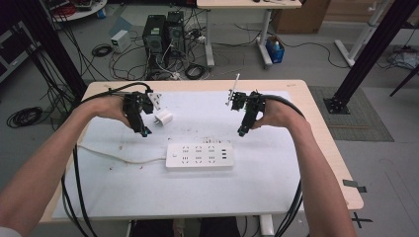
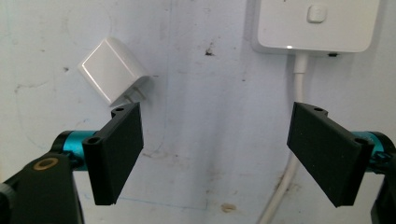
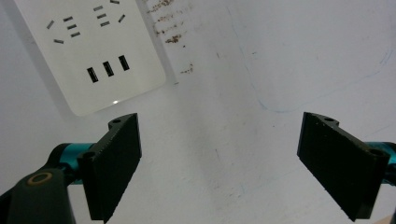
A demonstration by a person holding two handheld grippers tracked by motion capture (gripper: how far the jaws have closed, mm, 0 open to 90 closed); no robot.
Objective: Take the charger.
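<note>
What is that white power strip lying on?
The power strip lies flat on a white sheet covering the wooden table. Whatever is directly beneath the strip is covered.

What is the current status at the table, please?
Left claw open, empty, just short of the white charger. Right claw open, empty, near the power strip. Nothing in the way.

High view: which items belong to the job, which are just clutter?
Job:
small white plastic plug adapter
white rectangular power strip
left tongs, open
right tongs, open

Clutter:
black computer towers
blue box
</note>
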